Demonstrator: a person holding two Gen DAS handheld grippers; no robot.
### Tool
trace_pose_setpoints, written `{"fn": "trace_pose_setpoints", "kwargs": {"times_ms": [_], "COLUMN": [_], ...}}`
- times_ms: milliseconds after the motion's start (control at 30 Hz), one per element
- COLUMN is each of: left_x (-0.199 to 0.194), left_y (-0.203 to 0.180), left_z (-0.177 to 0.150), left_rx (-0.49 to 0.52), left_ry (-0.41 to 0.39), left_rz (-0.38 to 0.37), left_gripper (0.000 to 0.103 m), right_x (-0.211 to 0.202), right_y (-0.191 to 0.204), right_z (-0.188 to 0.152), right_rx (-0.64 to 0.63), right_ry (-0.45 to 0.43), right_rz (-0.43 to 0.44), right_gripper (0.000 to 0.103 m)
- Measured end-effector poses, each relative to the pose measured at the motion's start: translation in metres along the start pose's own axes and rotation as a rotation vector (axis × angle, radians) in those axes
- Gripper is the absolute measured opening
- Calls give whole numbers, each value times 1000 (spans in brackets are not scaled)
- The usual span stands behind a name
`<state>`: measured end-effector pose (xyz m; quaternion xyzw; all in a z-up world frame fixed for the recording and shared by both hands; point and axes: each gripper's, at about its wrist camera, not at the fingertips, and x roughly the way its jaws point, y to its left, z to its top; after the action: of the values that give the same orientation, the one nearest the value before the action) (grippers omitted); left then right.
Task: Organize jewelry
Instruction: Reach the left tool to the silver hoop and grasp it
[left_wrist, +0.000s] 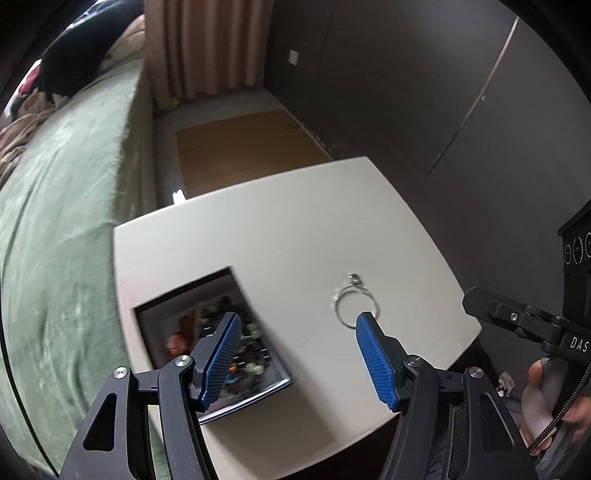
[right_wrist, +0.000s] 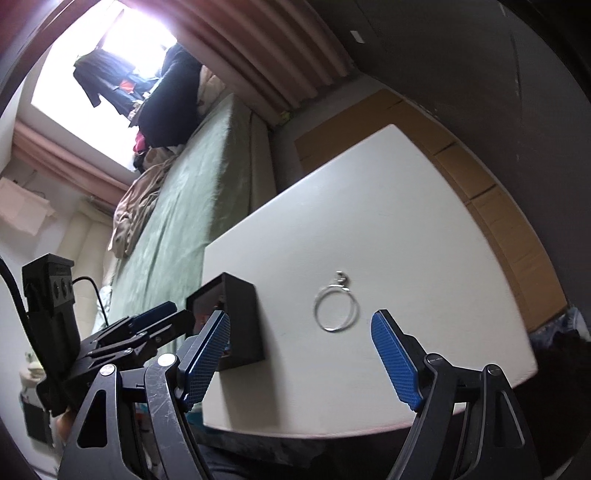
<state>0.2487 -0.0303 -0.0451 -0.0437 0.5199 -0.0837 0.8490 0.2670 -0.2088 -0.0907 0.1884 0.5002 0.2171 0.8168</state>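
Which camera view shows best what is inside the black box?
The left wrist view. It looks down into the black box, so its blurred, mixed contents show. The right wrist view sees the box from the side: mostly the outer wall and a small part of the opening.

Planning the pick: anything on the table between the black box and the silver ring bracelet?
Nothing: only bare white tabletop separates the black jewelry box from the silver ring bracelet, clearest in the right wrist view.

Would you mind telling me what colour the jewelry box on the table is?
Black; the jewelry box shows best in the right wrist view.
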Motion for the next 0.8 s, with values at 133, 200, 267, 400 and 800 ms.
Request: {"fn": "trace_pose_setpoints", "kwargs": {"times_ms": [133, 200, 267, 400, 800], "left_x": [16, 23, 30, 46, 100], "left_y": [-18, -25, -32, -40, -78], "left_z": [5, 8, 11, 17, 26], "left_rx": [24, 28, 23, -1, -8], "left_ry": [25, 34, 45, 84, 194], "left_rz": [-10, -13, -22, -32, -28], "left_gripper": [66, 66, 65, 54, 26], "right_x": [-6, -10, -16, -25, -43], "right_y": [-21, -28, -37, -56, -93], "right_z": [1, 2, 3, 3, 5], "right_rx": [38, 52, 68, 104, 111], "right_ry": [4, 0, -6, -13, -21], "right_rz": [-30, -33, -36, -54, -86], "right_gripper": [79, 79, 79, 79, 79]}}
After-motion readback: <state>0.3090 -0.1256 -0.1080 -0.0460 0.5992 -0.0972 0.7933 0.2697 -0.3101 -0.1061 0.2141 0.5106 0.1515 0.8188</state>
